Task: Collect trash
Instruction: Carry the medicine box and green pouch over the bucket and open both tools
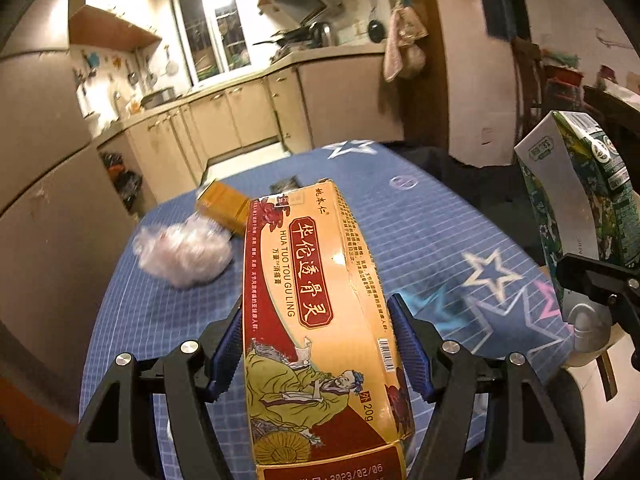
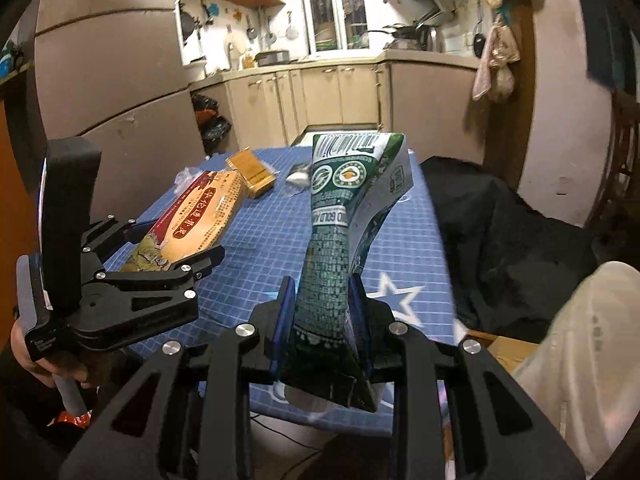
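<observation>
My left gripper (image 1: 320, 344) is shut on a long orange and red medicine box (image 1: 316, 312), held above the blue table (image 1: 432, 232); the box also shows in the right wrist view (image 2: 200, 216). My right gripper (image 2: 322, 312) is shut on a squashed green carton (image 2: 340, 240), which appears at the right edge of the left wrist view (image 1: 580, 200). On the table lie a crumpled clear plastic wrap (image 1: 184, 252), a small yellow box (image 1: 224, 204) and a small wrapper (image 2: 298, 176).
A dark cloth-covered seat (image 2: 512, 240) stands right of the table. A fridge (image 2: 112, 80) is at the left, with dark bags (image 2: 212, 120) beside it. Kitchen cabinets (image 2: 320, 96) lie beyond. A cardboard box (image 2: 508, 352) sits low at the right.
</observation>
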`<state>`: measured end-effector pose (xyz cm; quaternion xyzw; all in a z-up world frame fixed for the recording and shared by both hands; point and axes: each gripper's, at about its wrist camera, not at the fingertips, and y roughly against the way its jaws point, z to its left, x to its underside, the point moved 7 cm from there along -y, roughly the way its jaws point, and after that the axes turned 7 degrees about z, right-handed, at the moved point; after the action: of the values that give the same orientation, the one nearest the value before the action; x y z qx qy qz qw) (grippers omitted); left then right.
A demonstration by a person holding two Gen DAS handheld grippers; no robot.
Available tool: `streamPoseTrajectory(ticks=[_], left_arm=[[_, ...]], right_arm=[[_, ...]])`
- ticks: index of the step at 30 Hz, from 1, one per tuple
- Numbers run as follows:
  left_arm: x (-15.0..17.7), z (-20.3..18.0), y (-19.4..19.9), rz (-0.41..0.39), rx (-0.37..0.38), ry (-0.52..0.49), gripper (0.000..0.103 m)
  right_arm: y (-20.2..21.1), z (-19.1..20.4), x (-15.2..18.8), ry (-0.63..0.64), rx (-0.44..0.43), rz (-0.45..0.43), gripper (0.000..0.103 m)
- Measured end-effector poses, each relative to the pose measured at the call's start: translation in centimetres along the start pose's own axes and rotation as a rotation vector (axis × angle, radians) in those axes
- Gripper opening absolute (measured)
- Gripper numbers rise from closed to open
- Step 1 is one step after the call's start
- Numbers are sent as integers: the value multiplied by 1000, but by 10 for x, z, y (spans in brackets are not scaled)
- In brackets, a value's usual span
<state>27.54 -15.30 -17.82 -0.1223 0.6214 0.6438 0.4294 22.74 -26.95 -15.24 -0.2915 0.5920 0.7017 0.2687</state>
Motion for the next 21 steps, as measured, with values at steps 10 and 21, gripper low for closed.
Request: streamPoseTrajectory(ticks=[10,21], left_arm=[[-39,-69,25,-90,82,-109,69],[-73,-158,52,-175,189,-248,69]], right_arm=[[45,-44,-1,-58,109,-82,26],[99,-105,11,-119,268,-153,26]])
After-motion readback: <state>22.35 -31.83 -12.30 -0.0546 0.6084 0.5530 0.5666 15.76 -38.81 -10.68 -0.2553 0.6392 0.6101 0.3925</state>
